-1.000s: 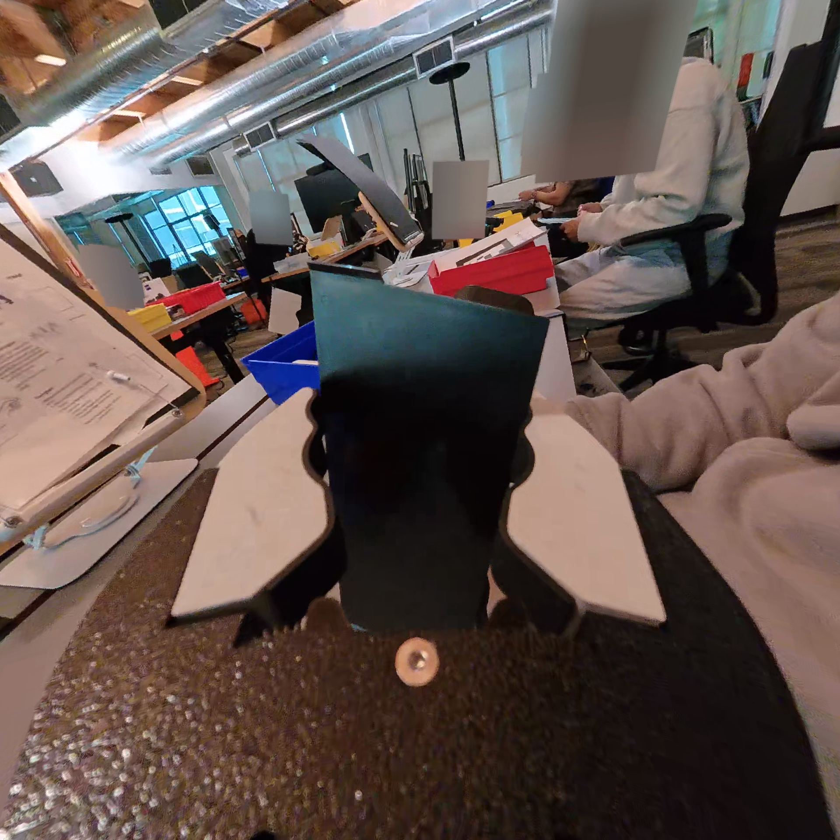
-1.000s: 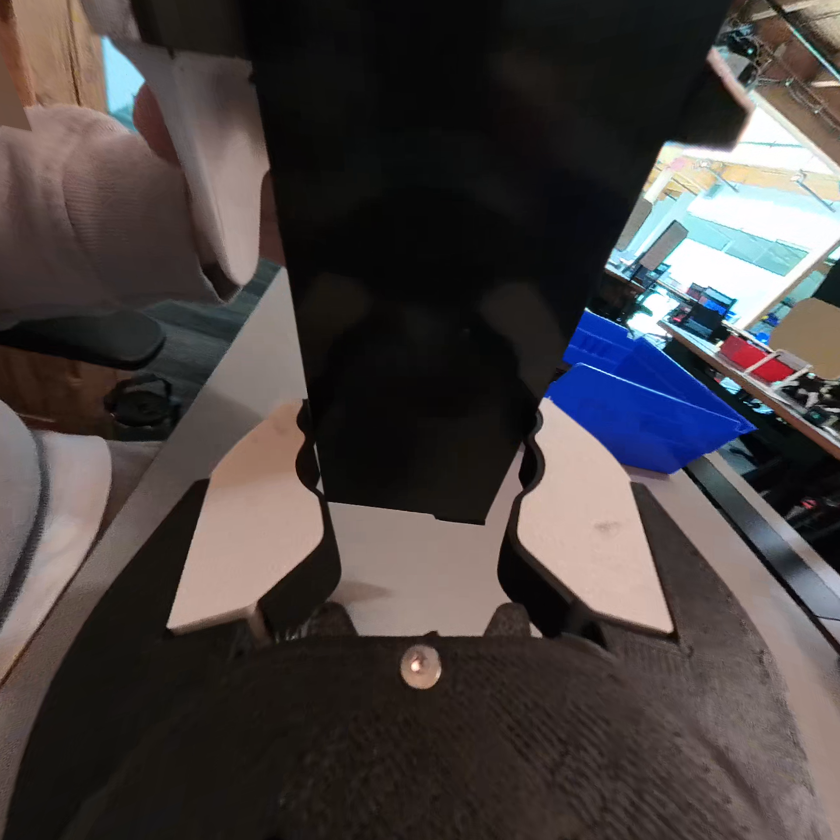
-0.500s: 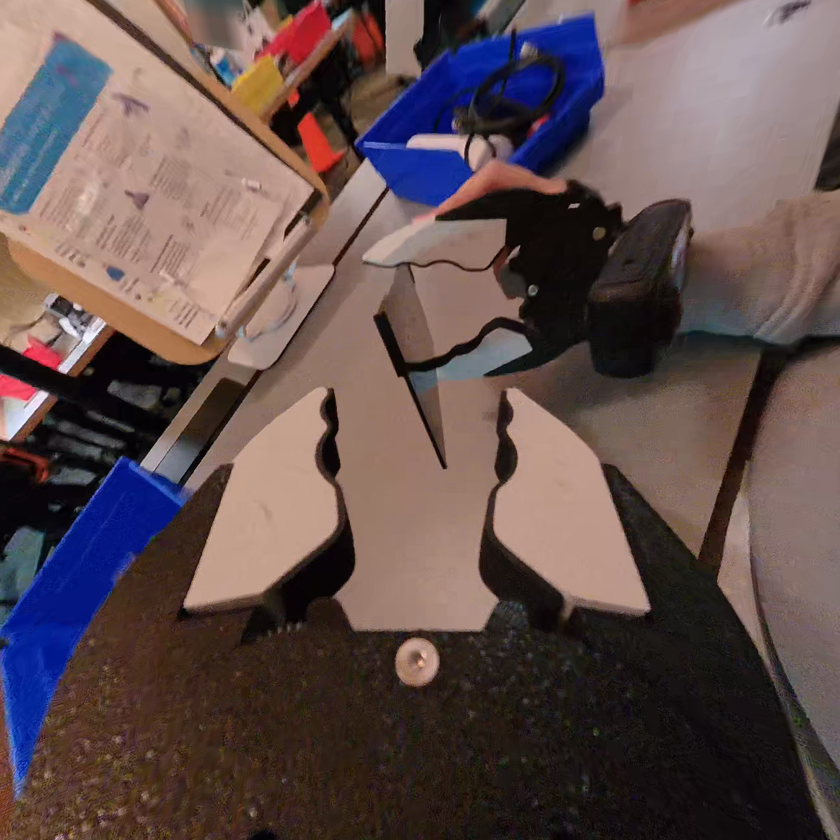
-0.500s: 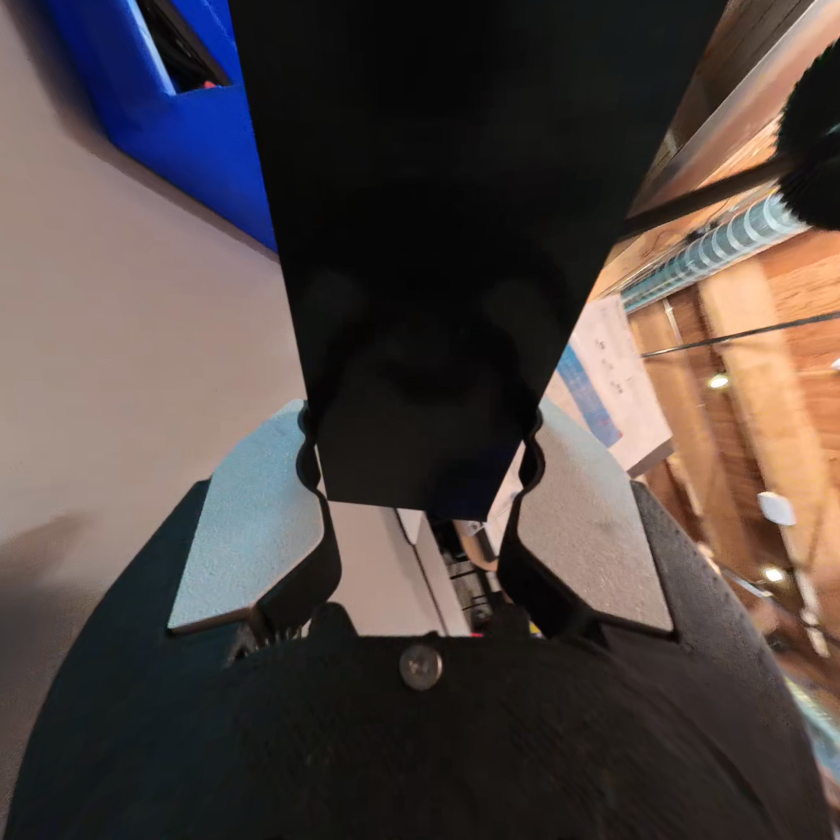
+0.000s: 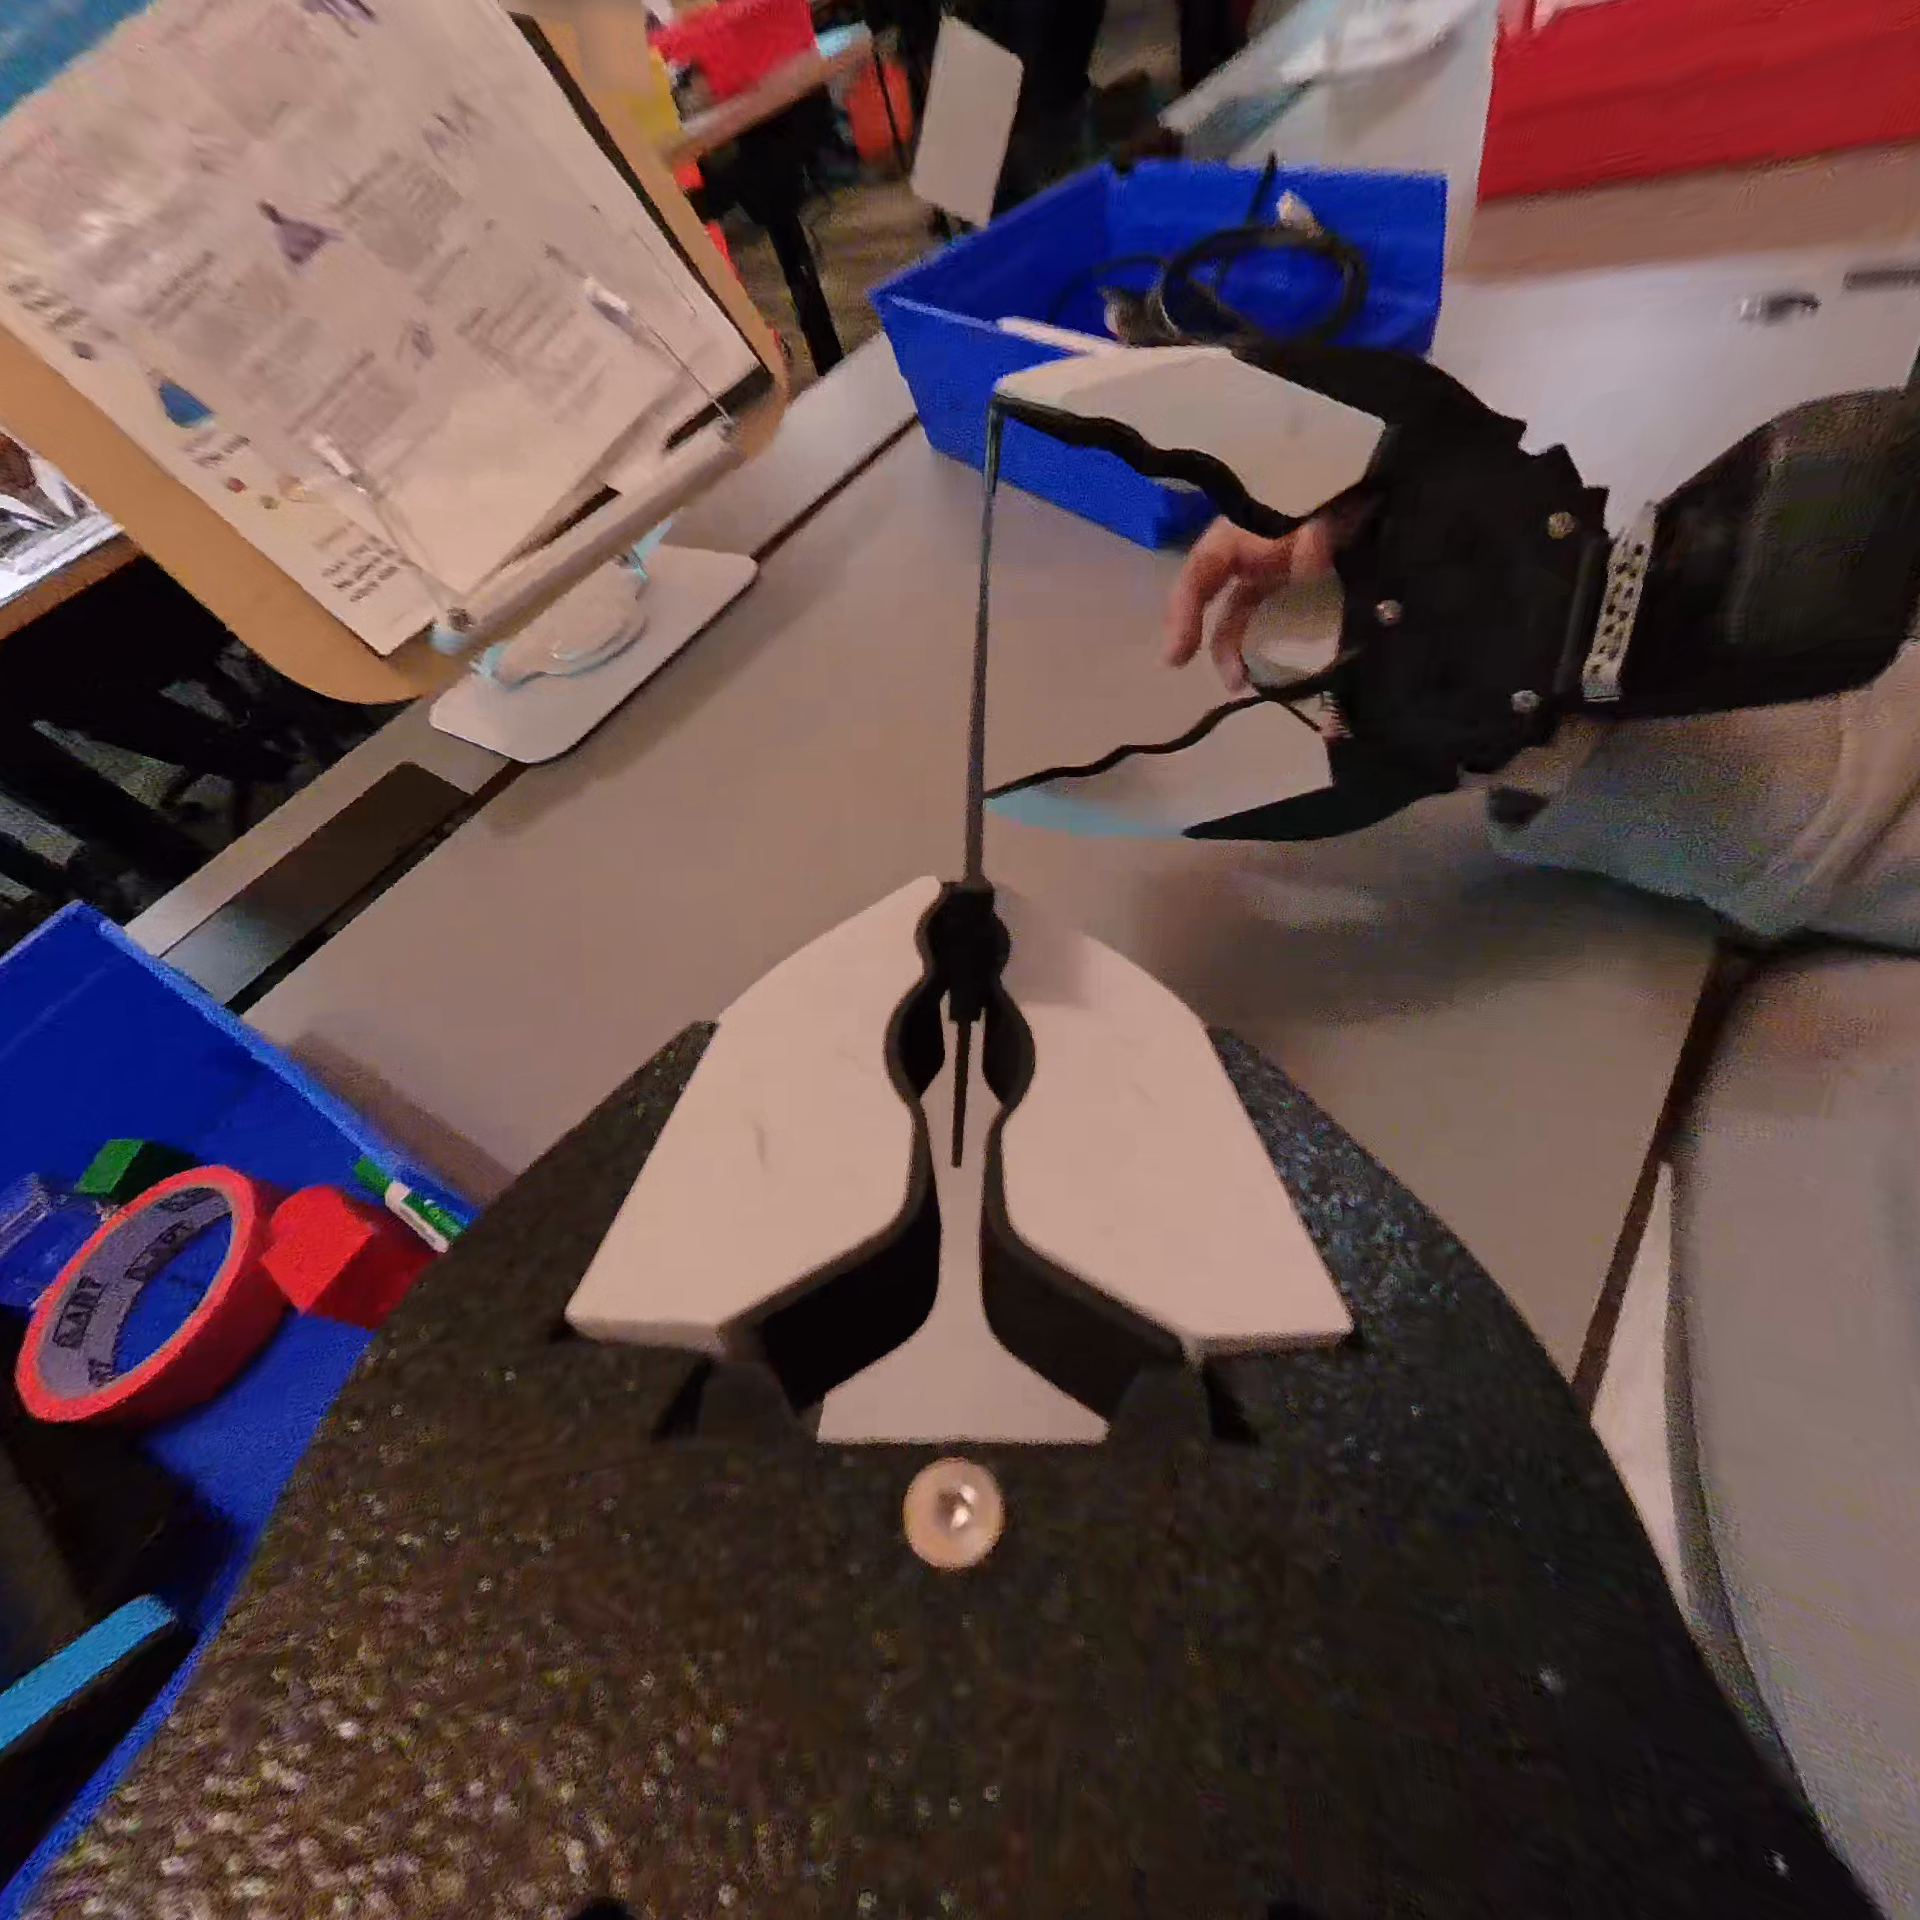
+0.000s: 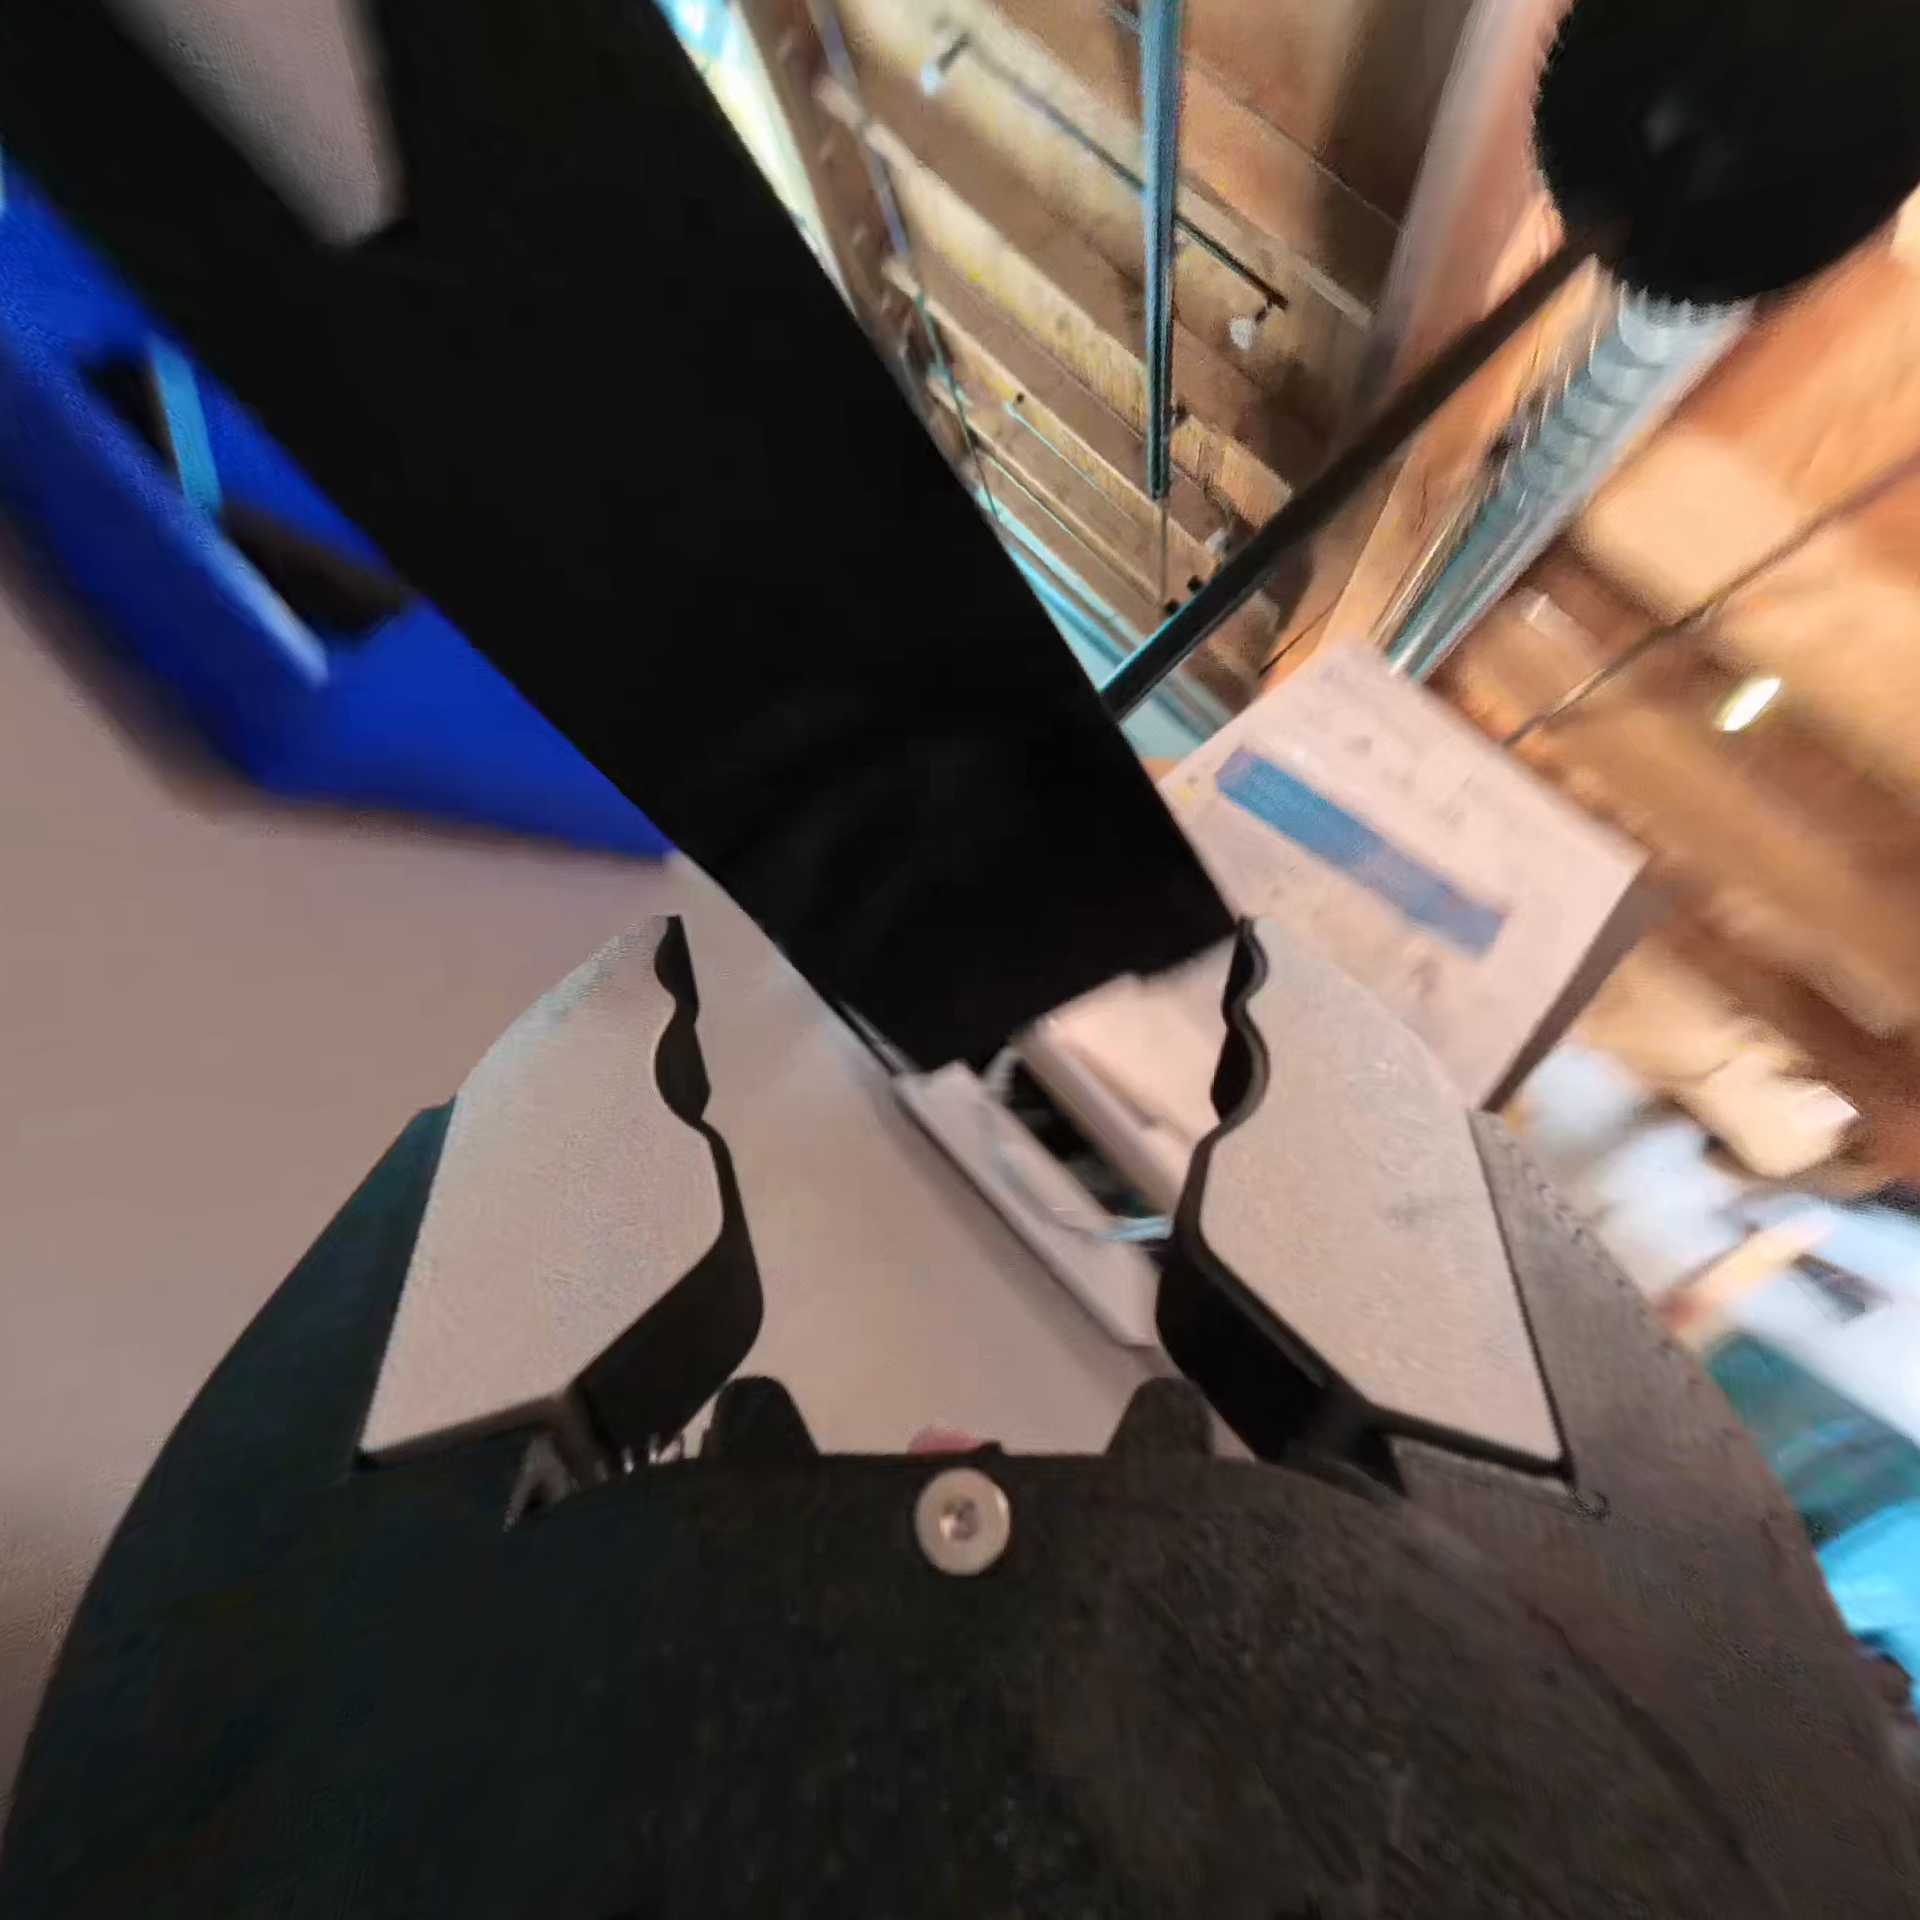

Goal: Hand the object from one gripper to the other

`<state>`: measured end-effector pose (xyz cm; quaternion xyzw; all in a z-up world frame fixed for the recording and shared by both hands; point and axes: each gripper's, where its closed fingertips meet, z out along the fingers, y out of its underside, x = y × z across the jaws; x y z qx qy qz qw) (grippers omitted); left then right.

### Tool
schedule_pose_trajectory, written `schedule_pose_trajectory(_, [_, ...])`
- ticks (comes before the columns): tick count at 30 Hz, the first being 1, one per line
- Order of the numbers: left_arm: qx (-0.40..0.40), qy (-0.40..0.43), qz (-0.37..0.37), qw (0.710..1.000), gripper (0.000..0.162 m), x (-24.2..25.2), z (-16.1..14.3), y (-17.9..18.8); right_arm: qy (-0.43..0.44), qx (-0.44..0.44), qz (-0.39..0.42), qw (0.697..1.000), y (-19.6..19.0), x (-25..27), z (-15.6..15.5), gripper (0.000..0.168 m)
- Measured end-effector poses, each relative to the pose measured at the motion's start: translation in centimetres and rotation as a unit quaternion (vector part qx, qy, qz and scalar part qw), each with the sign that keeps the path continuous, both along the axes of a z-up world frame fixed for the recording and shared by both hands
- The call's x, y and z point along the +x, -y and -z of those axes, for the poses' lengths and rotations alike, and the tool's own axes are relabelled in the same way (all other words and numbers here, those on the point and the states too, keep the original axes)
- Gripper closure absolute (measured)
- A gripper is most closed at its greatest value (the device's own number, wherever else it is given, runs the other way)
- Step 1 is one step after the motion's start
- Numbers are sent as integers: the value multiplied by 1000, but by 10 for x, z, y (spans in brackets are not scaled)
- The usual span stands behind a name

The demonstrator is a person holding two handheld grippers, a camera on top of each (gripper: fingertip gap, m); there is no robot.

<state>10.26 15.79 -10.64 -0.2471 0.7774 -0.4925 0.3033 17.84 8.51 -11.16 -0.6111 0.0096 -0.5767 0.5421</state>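
Note:
A thin black plate (image 5: 977, 644) shows edge-on in the left wrist view. My left gripper (image 5: 966, 914) is shut on its near end, pads flat on its two faces. My right gripper (image 5: 995, 613) comes in from the right with its jaws wide apart, and its two fingertips sit by the plate's far edges. In the right wrist view the plate (image 6: 727, 520) runs diagonally from the upper left. Its lower end sits between the tips of my open right gripper (image 6: 956, 930), and one corner is close to the right fingertip (image 6: 1257, 966).
Both grippers are above a grey table (image 5: 675, 831). A blue bin (image 5: 1039, 312) with a black cable stands behind. Another blue bin (image 5: 94, 1049) at the near left holds a red tape roll (image 5: 135, 1288) and blocks. A document stand (image 5: 343, 291) is at the left.
My left gripper, open and apart half a second ago, has closed on the plate's near end. My right gripper's jaws have widened, and the plate now lies tilted between them.

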Motion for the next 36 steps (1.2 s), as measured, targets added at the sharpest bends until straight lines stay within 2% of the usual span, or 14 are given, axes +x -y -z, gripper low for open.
schedule_pose_trajectory(1, [-35,12,-9,999,160,3,-9,-7,-49,62,-30,996,6,3,-6,66])
schedule_pose_trajectory(3, [-120,38,2,992,160,4,-29,-16,-145,182,-104,967,16,6,-15,61])
schedule_pose_trajectory(4, [-163,48,26,985,161,1,-38,-15,-193,236,-159,939,18,4,-18,62])
schedule_pose_trajectory(6, [-232,59,85,967,161,-8,-49,-8,-275,324,-285,859,17,-7,-29,69])
schedule_pose_trajectory(9, [-311,81,152,935,161,-14,-57,5,-327,366,-435,755,14,-34,-42,87])
schedule_pose_trajectory(11, [-354,91,191,911,161,-17,-56,17,-325,366,-489,722,12,-50,-49,98])
schedule_pose_trajectory(15, [-414,101,231,874,161,-16,-40,41,-303,318,-510,740,1,-69,-46,117])
schedule_pose_trajectory(18, [-425,89,232,871,161,-11,-24,57,-288,269,-522,756,-8,-82,-39,156])
schedule_pose_trajectory(20, [-434,77,233,867,160,-8,-19,59,-275,249,-503,781,-11,-80,-37,161])
schedule_pose_trajectory(23, [-431,39,244,868,153,-6,-14,57,-271,208,-511,788,-13,-87,-33,166])
schedule_pose_trajectory(25, [-384,33,236,892,144,-5,-7,57,-264,182,-511,797,-15,-91,-29,168])
schedule_pose_trajectory(30, [-179,47,186,965,110,0,14,40,-303,122,-475,817,-20,-82,-9,166])
schedule_pose_trajectory(33, [-81,76,159,981,109,-4,14,22,-312,67,-469,824,-26,-87,5,167])
schedule_pose_trajectory(36, [3,81,166,983,104,-19,14,17,-340,-4,-491,802,-36,-105,25,167])
